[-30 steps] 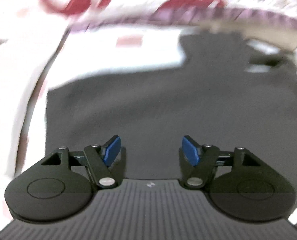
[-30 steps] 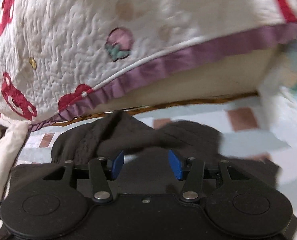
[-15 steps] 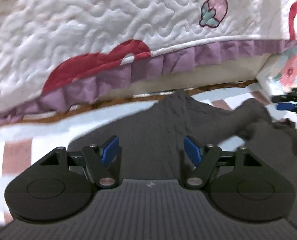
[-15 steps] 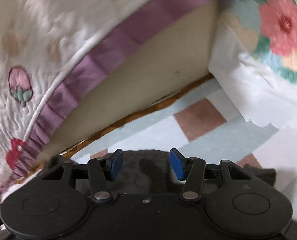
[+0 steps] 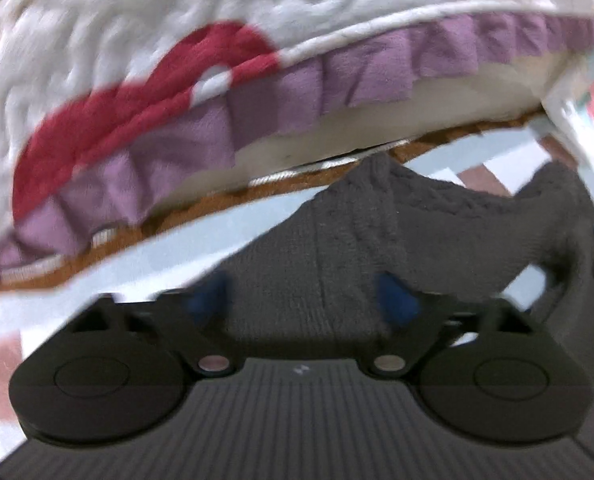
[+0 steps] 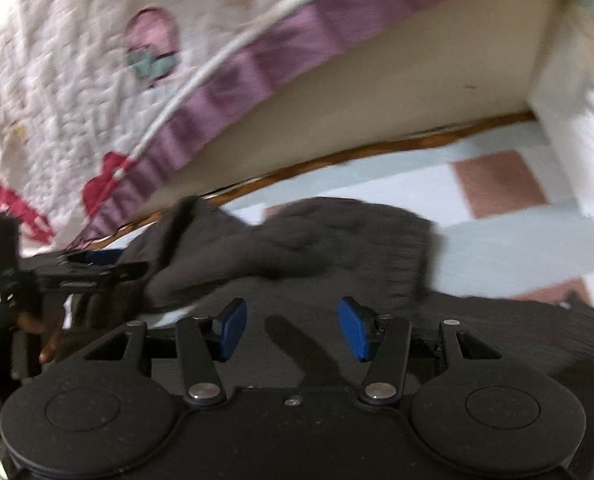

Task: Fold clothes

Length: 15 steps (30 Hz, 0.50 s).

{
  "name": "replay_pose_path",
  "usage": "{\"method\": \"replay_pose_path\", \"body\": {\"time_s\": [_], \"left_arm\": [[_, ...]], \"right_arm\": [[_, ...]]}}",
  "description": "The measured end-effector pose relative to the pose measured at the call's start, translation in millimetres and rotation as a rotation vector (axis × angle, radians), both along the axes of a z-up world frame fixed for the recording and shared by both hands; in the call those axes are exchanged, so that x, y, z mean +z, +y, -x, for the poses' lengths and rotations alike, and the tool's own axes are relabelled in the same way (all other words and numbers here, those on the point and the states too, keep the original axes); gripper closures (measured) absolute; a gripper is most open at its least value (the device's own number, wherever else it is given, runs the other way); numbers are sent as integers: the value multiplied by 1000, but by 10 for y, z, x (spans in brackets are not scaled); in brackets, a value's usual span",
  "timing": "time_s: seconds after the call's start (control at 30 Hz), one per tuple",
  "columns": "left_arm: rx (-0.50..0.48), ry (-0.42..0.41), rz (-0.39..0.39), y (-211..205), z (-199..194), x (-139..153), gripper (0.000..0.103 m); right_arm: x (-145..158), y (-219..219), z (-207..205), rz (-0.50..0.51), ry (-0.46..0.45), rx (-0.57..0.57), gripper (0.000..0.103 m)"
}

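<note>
A dark grey knitted sweater [image 5: 361, 248] lies on a checked mat [image 5: 201, 240] beside a bed. In the left wrist view my left gripper [image 5: 303, 304] is open, with the knit between its blue pads [image 5: 395, 300]. In the right wrist view my right gripper [image 6: 293, 328] is open and empty above the sweater [image 6: 337, 236]. The left gripper also shows at the left of the right wrist view [image 6: 93, 266], at the sweater's raised edge.
A white quilt with red shapes and a purple frill [image 5: 257, 96] hangs over the cream bed base [image 6: 397, 96] just behind the sweater. A floral white cloth [image 6: 577, 128] hangs at the right. The mat has pale and brown squares [image 6: 501, 184].
My left gripper moved forward into the sweater, so the knit now lies between its pads. My right gripper swung back left and the sweater came into its view again.
</note>
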<state>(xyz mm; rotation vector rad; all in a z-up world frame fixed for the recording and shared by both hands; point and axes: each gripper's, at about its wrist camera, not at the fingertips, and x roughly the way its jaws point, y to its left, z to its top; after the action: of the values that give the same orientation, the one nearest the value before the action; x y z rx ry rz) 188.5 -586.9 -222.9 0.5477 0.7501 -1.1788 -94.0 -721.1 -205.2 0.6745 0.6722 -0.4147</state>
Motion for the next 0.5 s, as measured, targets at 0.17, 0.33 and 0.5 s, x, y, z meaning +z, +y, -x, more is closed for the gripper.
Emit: {"method": "replay_pose_path", "body": {"time_s": [0.17, 0.33, 0.5], "left_arm": [[26, -62, 109, 103, -45, 400, 97], [71, -202, 333, 484, -55, 1006, 97], [30, -235, 453, 684, 72, 1424, 97]], "right_arm": [[-9, 137, -219, 50, 45, 49, 46], [-55, 231, -356, 141, 128, 76, 46], [-114, 262, -479, 192, 171, 50, 45]]}}
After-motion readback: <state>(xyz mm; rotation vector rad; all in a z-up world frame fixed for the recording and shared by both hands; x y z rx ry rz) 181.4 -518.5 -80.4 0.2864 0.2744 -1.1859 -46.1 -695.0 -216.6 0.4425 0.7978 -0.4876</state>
